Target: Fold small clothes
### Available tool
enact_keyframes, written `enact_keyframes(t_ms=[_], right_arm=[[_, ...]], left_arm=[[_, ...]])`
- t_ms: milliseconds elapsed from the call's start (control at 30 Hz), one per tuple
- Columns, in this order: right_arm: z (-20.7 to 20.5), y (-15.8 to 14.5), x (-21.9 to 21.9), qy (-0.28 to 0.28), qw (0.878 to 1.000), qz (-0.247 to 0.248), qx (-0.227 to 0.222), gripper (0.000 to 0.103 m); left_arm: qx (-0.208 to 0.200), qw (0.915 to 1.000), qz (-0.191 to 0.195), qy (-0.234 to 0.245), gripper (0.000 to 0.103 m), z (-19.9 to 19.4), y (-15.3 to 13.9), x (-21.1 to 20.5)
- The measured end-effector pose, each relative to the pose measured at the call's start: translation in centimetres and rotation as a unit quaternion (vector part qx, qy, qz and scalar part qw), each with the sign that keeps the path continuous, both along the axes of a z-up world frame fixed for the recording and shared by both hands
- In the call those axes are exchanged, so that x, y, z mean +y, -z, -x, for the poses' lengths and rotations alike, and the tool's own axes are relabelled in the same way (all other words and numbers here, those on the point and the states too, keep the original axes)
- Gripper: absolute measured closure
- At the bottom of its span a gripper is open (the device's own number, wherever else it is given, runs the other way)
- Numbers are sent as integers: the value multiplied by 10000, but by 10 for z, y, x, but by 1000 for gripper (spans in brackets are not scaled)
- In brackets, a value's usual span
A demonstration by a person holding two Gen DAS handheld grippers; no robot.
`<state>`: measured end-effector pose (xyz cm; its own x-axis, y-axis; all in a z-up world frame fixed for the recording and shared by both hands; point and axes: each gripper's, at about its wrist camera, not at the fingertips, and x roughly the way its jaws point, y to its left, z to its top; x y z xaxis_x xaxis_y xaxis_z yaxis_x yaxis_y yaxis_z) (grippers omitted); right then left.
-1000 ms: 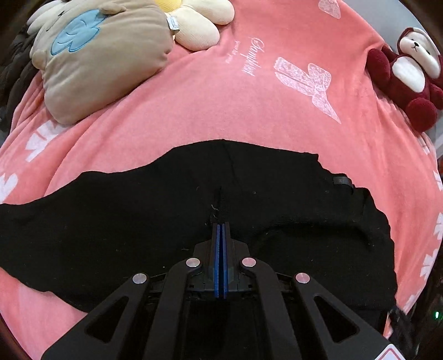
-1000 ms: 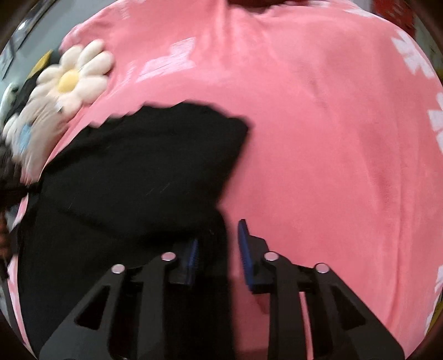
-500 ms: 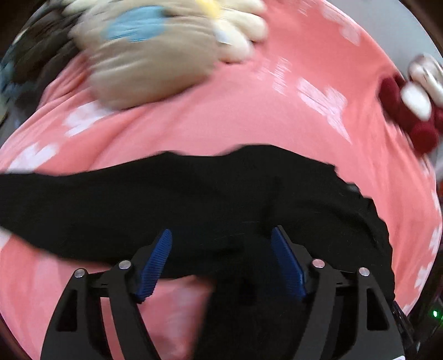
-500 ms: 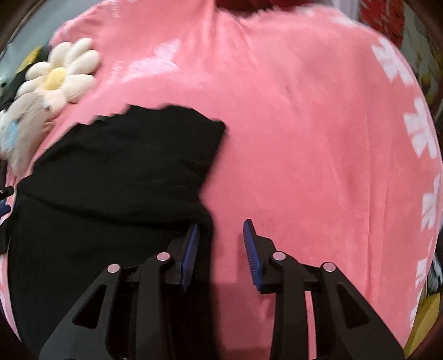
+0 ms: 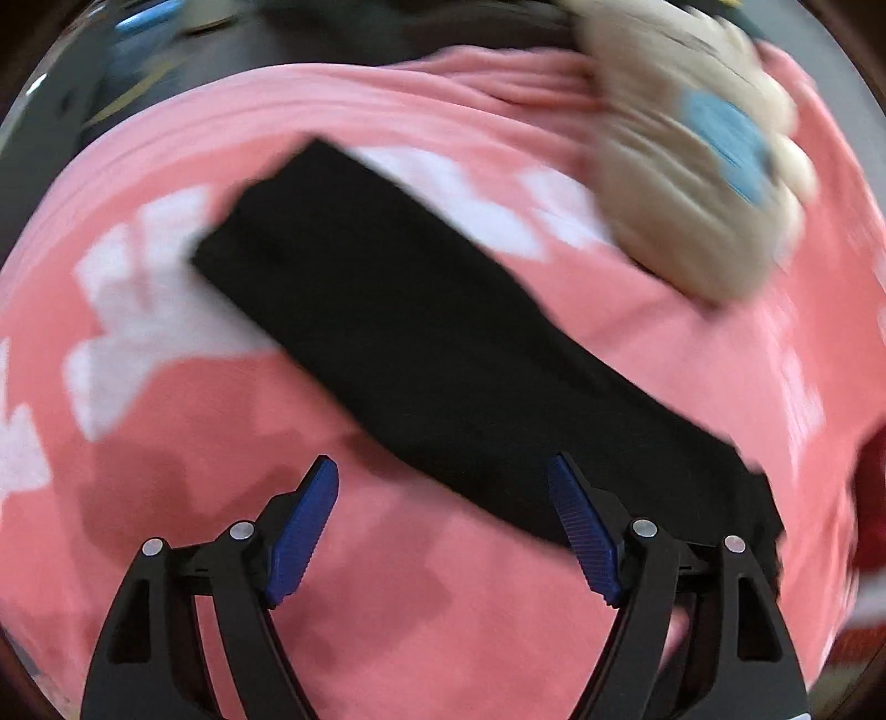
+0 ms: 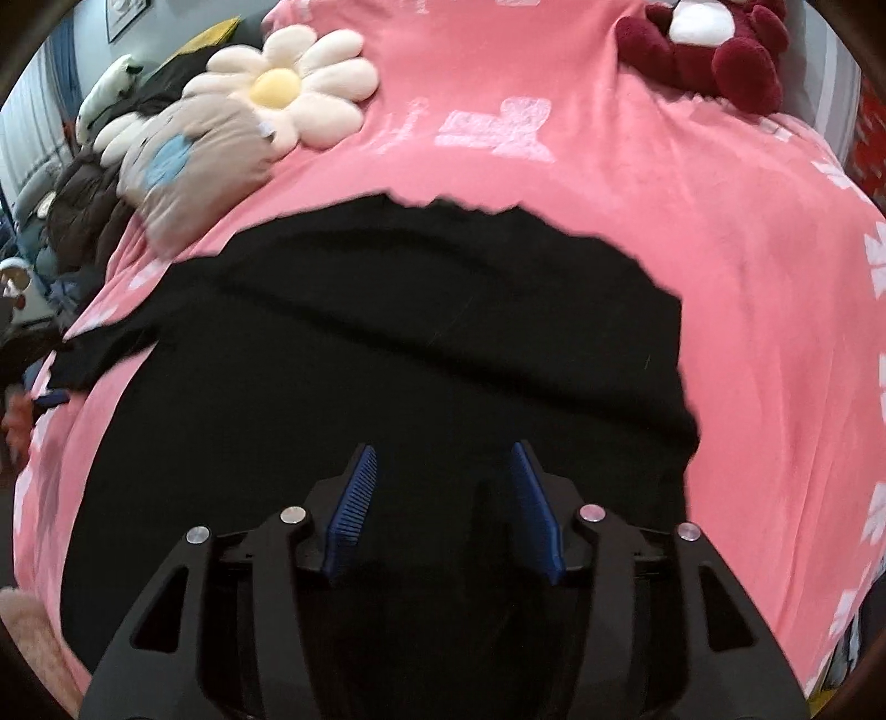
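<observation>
Currently your left gripper (image 5: pixel 443 531) and right gripper (image 6: pixel 443 498) are both opening, empty, over the black garment (image 6: pixel 387 376) on the pink bed cover (image 6: pixel 747 277); snagging fabric risks undoing your fold.

— What's unclear in the left wrist view?
— Nearly all of it is smeared: the beige plush cushion (image 5: pixel 692 183) has streaked edges, and the dark red patch (image 5: pixel 869 487) at the right rim can't be identified.
— And the right wrist view?
— The black garment (image 6: pixel 387 354) runs under the gripper frame, its near edge hidden. The red plush bear (image 6: pixel 703 50) is cut off at the top.
</observation>
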<state>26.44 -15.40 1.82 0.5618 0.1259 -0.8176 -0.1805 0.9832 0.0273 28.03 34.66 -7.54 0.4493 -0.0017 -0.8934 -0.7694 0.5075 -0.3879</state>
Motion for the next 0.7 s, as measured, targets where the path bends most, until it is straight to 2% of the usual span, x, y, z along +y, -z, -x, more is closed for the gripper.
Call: enact_keyframes(t_ms=[100,233,267,300,333,367,433,500,567,633,700], right_arm=[[20,9,9,11,9995,-149,264,54],[40,17,21,-1,9985,-255,481,51],[44,17,22,-5,9984,-275,504,50],[47,19,24,-33,9980,-310,546,50],[50,20,25,-43,9979,-309,563,50],[52,20,26,-49,9979,-312,559,50],[54,21,24,-24,9978,-351,556,48],[54,21,17,98,9974,-465,542,47],[53,21,9,214,9965,-612,532,47],[52,19,-3,365,9956,-710,489,47],[53,15,-19,520,9951,-739,406,47]], left_arm=[[151,9984,-66,-546,28,7,9,30],[-131,9930,457,-1083,30,10,23,63],[-358,9918,409,-1158,48,9,18,67],[-474,9929,247,-1066,77,4,8,68],[-514,9945,124,-909,90,-2,0,67],[-620,9962,-105,-604,101,-14,-19,61],[-986,9922,-769,25,101,-38,-68,28],[-1388,9796,-1258,728,101,-59,-114,-16],[-1838,9617,-1418,1455,101,-77,-157,-70],[-2333,9358,-1396,2242,101,-90,-195,-144],[-2620,9112,-1334,2887,101,-97,-214,-213]])
